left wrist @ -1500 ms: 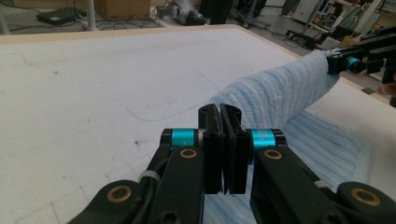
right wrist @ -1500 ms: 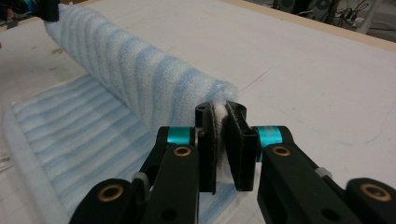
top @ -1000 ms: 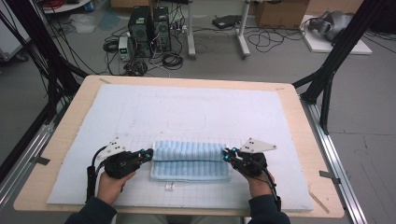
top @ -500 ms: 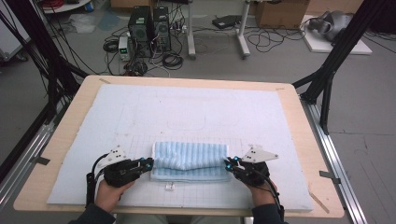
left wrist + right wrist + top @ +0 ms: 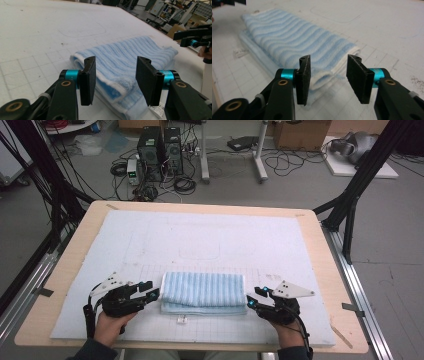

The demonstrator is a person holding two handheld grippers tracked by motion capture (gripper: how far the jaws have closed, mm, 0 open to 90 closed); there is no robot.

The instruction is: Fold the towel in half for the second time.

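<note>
A light-blue striped towel lies folded near the front of the white gridded mat. My left gripper sits at the towel's left end and my right gripper at its right end. Both sets of jaws have just been opening and now stand apart. In the left gripper view, the left gripper frames a corner of the towel without the pads pressing on it. In the right gripper view, the right gripper likewise frames the towel's folded end, untouched.
A small white tag pokes out from the towel's near edge. The mat covers a wooden table. Black frame poles rise at the back corners. Computer towers and cables lie on the floor beyond.
Both grippers, shut on the towel's ends a second ago, drew toward the person, then opened and let go. The right gripper has backed slightly off to the right.
</note>
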